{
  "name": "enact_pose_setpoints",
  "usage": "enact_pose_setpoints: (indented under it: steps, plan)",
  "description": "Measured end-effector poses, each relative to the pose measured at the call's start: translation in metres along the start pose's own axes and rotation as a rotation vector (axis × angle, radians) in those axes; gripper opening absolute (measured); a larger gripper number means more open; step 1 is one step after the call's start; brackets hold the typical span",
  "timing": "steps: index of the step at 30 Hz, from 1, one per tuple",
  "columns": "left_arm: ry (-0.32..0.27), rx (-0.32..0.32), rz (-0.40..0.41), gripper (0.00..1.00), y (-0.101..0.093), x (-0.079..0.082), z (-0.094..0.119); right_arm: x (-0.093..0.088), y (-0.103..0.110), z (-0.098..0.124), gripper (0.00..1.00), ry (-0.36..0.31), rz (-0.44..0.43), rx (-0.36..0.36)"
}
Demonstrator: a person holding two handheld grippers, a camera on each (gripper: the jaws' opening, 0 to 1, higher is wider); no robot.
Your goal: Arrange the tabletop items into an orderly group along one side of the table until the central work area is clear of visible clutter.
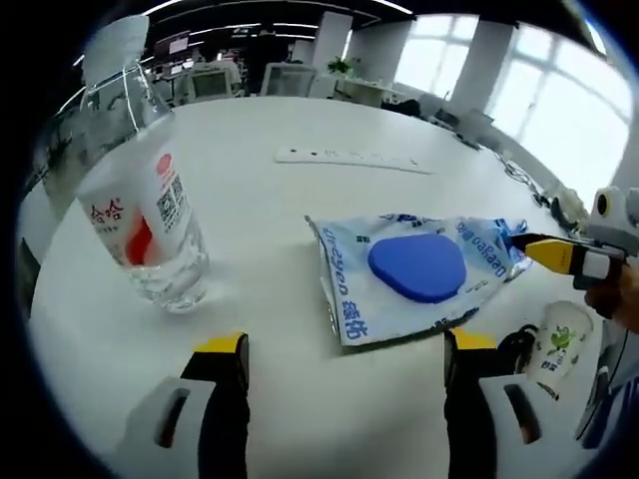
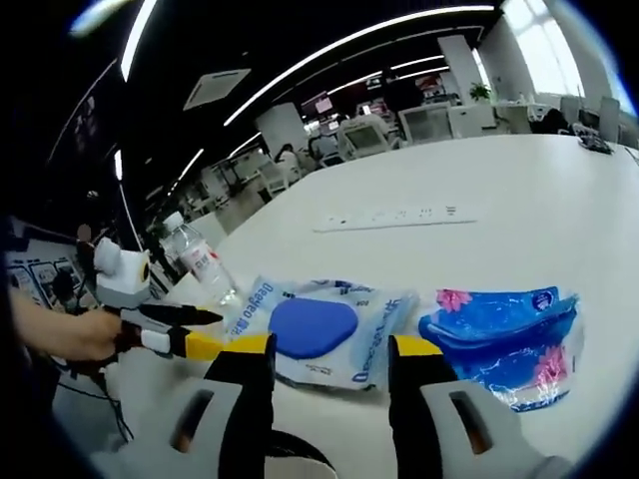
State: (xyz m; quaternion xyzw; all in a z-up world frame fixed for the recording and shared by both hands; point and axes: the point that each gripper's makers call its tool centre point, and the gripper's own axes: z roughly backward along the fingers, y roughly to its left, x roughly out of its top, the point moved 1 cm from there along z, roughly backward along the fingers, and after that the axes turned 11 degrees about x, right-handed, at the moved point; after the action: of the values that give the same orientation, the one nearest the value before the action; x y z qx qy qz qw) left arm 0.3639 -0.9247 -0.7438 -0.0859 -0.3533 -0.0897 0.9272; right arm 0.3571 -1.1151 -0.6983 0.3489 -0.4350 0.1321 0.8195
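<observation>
Left gripper [image 1: 344,374] jaws apart, empty; wipes pack [image 1: 414,271] just ahead, bottle [image 1: 140,215] ahead-left. Right gripper [image 2: 329,374] jaws apart, empty, tissue pack [image 2: 504,339] ahead-right.

Background: open-plan office around a white table.
Upper left of the left gripper view: desks with monitors [image 1: 205,80] under ceiling light strips [image 1: 250,25]; upper right: bright windows [image 1: 559,110] between white pillars [image 1: 479,60]; a potted plant [image 1: 339,66] stands top centre. Upper right of the right gripper view: more desks and chairs [image 2: 429,120], a plant [image 2: 482,92], a long ceiling light [image 2: 359,45]; upper left: a ceiling vent [image 2: 215,88].
</observation>
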Motion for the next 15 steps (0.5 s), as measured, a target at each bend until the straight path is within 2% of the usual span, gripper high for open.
enact_pose_setpoints:
  steps: [1,3,5,10,15]
  plan:
    - [0.016,-0.028,-0.024,0.87,-0.003,-0.007,0.003,-0.002,0.000,0.003,0.47,0.004,0.004,-0.004]
    - [0.000,-0.028,-0.021,0.91,0.000,-0.007,0.006,-0.003,-0.002,0.010,0.49,0.003,0.018,-0.015]
    - [0.008,-0.021,-0.009,0.93,0.004,-0.009,0.009,-0.003,-0.004,0.017,0.50,0.002,0.024,-0.028]
    - [-0.032,0.026,-0.017,0.96,0.020,-0.003,0.024,0.005,-0.005,0.030,0.52,-0.019,0.042,-0.045]
    - [-0.059,0.024,-0.008,0.99,0.024,0.000,0.042,0.007,-0.001,0.040,0.53,-0.029,0.058,-0.052]
